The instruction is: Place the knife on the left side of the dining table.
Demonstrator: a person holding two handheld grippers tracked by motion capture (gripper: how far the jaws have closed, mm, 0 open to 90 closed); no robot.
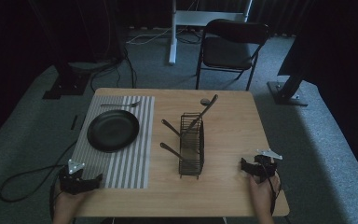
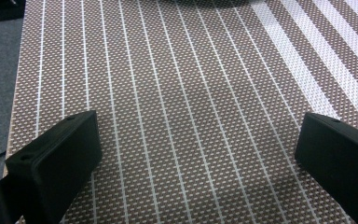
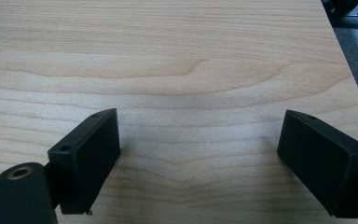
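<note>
Left gripper is hovering spread over the mat, lower left; right gripper is hovering spread over the table, lower right.

No text, label, brand or number can be read anywhere.

**A:** what's behind the wooden surface? pretty dark back there

**B:** a black folding chair on grey carpet, a white stand's post just left of it, and cables trailing across the floor at back left
</note>
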